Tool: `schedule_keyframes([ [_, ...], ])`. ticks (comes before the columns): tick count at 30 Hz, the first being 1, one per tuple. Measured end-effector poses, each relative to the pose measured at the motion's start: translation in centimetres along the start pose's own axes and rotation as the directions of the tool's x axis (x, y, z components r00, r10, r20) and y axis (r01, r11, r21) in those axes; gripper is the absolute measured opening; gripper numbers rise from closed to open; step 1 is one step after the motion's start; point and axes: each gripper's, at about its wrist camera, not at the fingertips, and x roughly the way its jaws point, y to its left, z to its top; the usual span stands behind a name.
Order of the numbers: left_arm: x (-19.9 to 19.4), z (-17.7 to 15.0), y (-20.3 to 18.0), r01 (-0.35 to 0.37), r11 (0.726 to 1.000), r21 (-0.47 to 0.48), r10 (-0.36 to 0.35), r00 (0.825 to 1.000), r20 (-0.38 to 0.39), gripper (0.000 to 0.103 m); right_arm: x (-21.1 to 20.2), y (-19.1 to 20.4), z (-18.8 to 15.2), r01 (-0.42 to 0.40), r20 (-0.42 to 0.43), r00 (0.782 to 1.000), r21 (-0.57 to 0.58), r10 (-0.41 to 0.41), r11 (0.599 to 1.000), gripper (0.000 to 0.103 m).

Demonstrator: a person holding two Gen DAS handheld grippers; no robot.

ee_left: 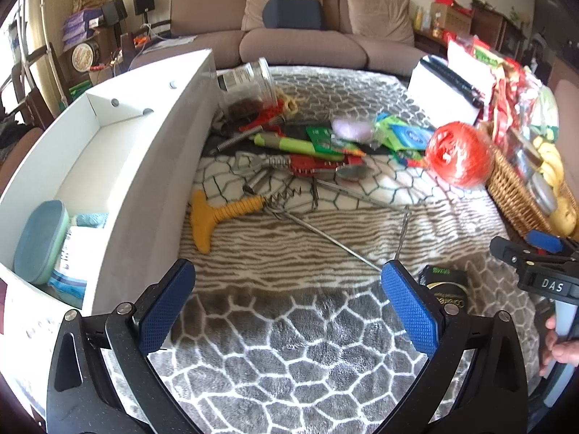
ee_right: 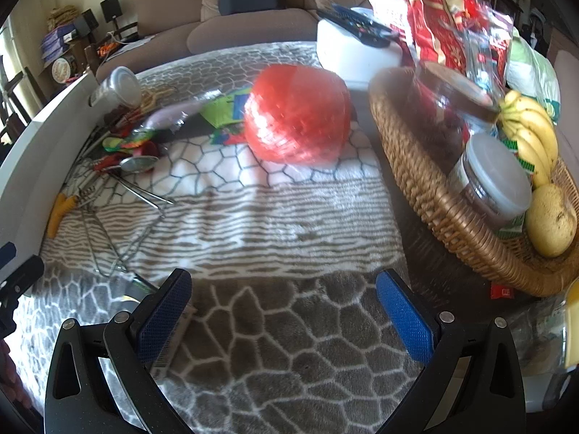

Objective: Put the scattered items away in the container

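Observation:
A white box (ee_left: 119, 152) stands at the left with a pale blue lidded tub (ee_left: 39, 238) and packets inside; in the right wrist view its wall (ee_right: 39, 133) runs along the left edge. Beside it on the patterned blanket lies a heap: a clear jar (ee_left: 246, 86) on its side, a yellow-handled corkscrew (ee_left: 220, 213), metal skewers (ee_left: 325, 231), a green tool (ee_left: 286, 144), green packets (ee_left: 401, 137) and a red string ball (ee_left: 457, 153) (ee_right: 296, 114). A dark packet (ee_left: 447, 285) lies by my left gripper (ee_left: 286, 303), which is open over bare blanket. My right gripper (ee_right: 284, 307) is open too, nothing between its fingers.
A wicker basket (ee_right: 427, 195) with jars, bananas and a yellow fruit fills the right side. Behind it stand a white box (ee_right: 354, 54) with a remote on top and red snack bags (ee_right: 441, 18). A brown sofa (ee_left: 300, 21) lies beyond the table.

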Motion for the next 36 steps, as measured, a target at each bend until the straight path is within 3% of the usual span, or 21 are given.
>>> schedule_keyframes([
  [7,-7.0,3.9,4.1,-0.039,0.999,-0.011,0.040,0.995,0.093,0.103,-7.5,4.1,3.2,-0.032,0.094,0.995,-0.044,0.036,0.999,0.103],
  [16,-13.1,4.9,9.4,-0.092,0.995,-0.034,0.097,0.981,0.166,0.103,-14.2,10.7,5.1,-0.054,0.170,0.982,-0.135,0.077,0.989,0.103],
  [27,-16.0,4.2,15.9,-0.162,0.985,-0.063,0.170,0.970,0.174,0.103,-16.3,18.7,4.9,-0.131,0.165,0.973,-0.174,0.161,0.976,0.103],
  [36,-16.3,3.6,18.9,-0.182,0.982,-0.061,0.189,0.969,0.162,0.103,-16.2,23.4,4.5,-0.182,0.143,0.966,-0.209,0.214,0.961,0.103],
])
